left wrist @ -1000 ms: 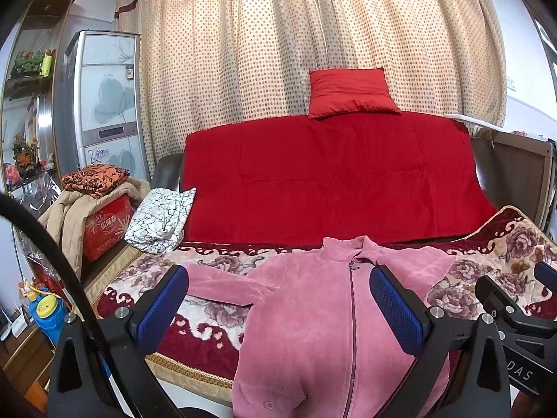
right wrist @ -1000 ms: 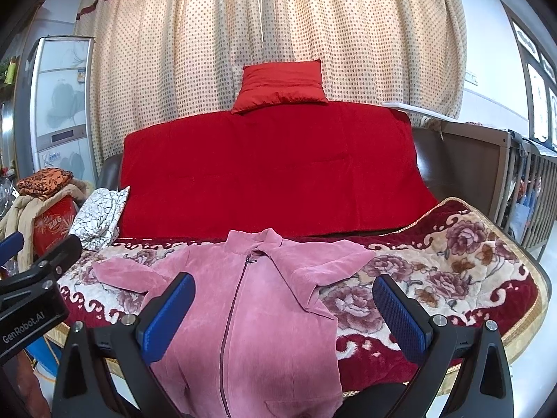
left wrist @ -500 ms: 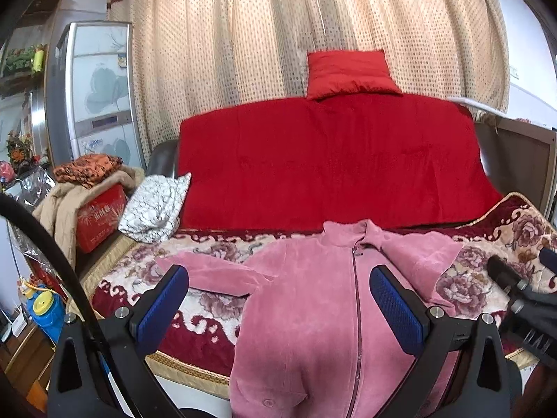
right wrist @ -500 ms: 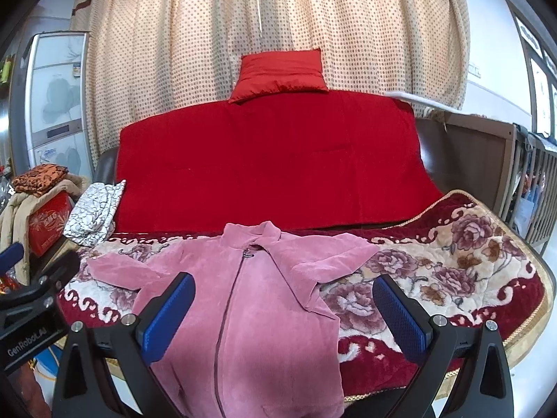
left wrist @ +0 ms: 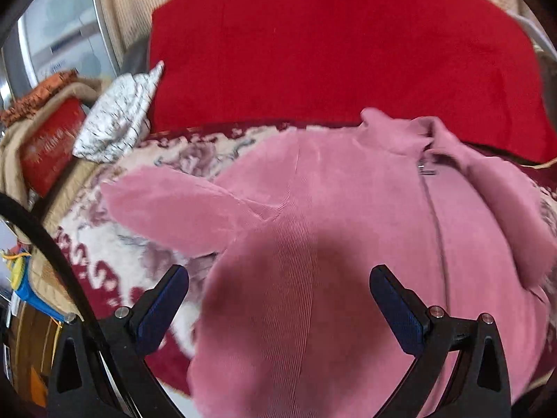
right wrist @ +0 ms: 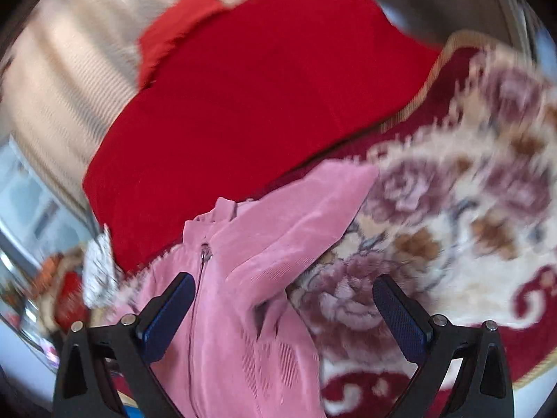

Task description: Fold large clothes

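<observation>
A pink zip-front jacket lies spread, front up, on a floral blanket. Its left sleeve sticks out to the left; its right sleeve is folded across the chest. My left gripper is open and empty, close above the jacket's left body below the armpit. My right gripper is open and empty, tilted, above the jacket's right side where the body meets the blanket. Both views are blurred.
A red cover drapes the sofa back, with a red cushion on top. A white patterned cloth lies at the left end. A red box under beige clothes and a fridge stand left.
Both grippers have moved forward and down, close to the jacket. The right gripper has tilted and swung toward the jacket's right side. Both stay open.
</observation>
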`<state>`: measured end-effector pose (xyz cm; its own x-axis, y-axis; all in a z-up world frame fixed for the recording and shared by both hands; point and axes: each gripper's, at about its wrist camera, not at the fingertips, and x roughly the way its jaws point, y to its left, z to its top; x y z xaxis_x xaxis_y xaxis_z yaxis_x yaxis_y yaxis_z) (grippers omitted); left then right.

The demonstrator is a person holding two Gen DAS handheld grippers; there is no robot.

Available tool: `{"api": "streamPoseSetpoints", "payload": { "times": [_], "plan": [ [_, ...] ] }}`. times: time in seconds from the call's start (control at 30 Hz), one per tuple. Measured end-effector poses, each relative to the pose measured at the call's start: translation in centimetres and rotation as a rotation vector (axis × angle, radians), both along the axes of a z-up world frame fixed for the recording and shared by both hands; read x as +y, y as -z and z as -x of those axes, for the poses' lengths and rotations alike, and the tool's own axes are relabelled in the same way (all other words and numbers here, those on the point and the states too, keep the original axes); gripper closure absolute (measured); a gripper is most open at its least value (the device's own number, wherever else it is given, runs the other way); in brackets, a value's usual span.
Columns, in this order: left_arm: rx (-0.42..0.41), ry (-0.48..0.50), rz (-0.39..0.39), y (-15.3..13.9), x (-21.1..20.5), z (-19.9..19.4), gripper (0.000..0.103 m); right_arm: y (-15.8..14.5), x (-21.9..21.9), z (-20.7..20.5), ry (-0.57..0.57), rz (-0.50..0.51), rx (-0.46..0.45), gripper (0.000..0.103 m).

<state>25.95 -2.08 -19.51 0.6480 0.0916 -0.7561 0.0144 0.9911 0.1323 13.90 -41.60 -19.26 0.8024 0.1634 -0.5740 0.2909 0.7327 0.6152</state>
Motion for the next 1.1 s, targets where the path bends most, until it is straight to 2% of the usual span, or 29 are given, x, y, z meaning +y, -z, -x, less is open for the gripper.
{"api": "streamPoseSetpoints", "payload": {
  "times": [0.13,0.23,0.3,0.33,0.43,0.47,0.53,0.57,0.6,0.63,0.67,0.77,0.87,0.97,1.1],
  "plan": [
    [0.028,0.002,-0.001,3.1,-0.9,-2.6,0.000,4.8,-3.5,-4.9,0.029,-0.225,0.040,0.000],
    [0.129,0.014,-0.010,5.5,-1.6,-4.0,0.000,7.8,-5.0,-7.8,0.072,-0.330,0.070,0.006],
    [0.177,0.035,0.005,6.4,-2.3,-4.6,0.000,9.3,-5.6,-9.5,0.106,-0.381,0.084,0.013],
    [0.176,0.038,-0.011,6.5,-2.7,-4.7,0.000,10.0,-5.8,-10.3,0.111,-0.398,0.084,0.017],
    [0.173,0.048,-0.015,6.6,-3.0,-4.9,0.000,10.3,-6.2,-12.2,0.139,-0.360,0.085,0.025],
    [0.176,0.044,-0.002,6.8,-2.8,-5.0,0.000,10.2,-6.3,-12.6,0.139,-0.359,0.065,0.030],
    [0.195,0.030,0.012,6.9,-2.3,-5.2,0.000,10.9,-6.7,-14.1,0.107,-0.375,0.021,0.062],
    [0.188,0.033,0.011,6.9,-2.4,-5.1,0.000,11.5,-6.9,-14.6,0.108,-0.380,0.033,0.069],
    [0.177,0.035,0.008,6.9,-2.4,-5.0,0.000,12.2,-7.1,-15.2,0.115,-0.387,0.048,0.081],
    [0.168,0.036,0.007,6.9,-2.4,-5.0,0.000,12.7,-7.2,-15.7,0.118,-0.394,0.042,0.090],
    [0.156,0.039,0.006,6.9,-2.5,-4.8,0.000,12.8,-7.1,-16.0,0.116,-0.394,0.039,0.091],
    [0.158,0.053,0.001,6.9,-2.8,-5.2,0.000,11.4,-6.3,-16.6,0.077,-0.347,0.008,0.097],
    [0.159,0.046,-0.012,6.2,-2.6,-5.8,0.000,8.6,-4.4,-16.8,0.002,-0.329,-0.082,0.097],
    [0.046,0.010,-0.020,4.2,-1.6,-5.4,0.000,4.6,-0.7,-16.7,-0.127,-0.304,-0.181,0.097],
    [-0.095,-0.113,-0.043,1.6,1.2,-4.4,0.000,0.2,6.2,-15.7,-0.305,-0.243,-0.276,0.097]
  ]
}}
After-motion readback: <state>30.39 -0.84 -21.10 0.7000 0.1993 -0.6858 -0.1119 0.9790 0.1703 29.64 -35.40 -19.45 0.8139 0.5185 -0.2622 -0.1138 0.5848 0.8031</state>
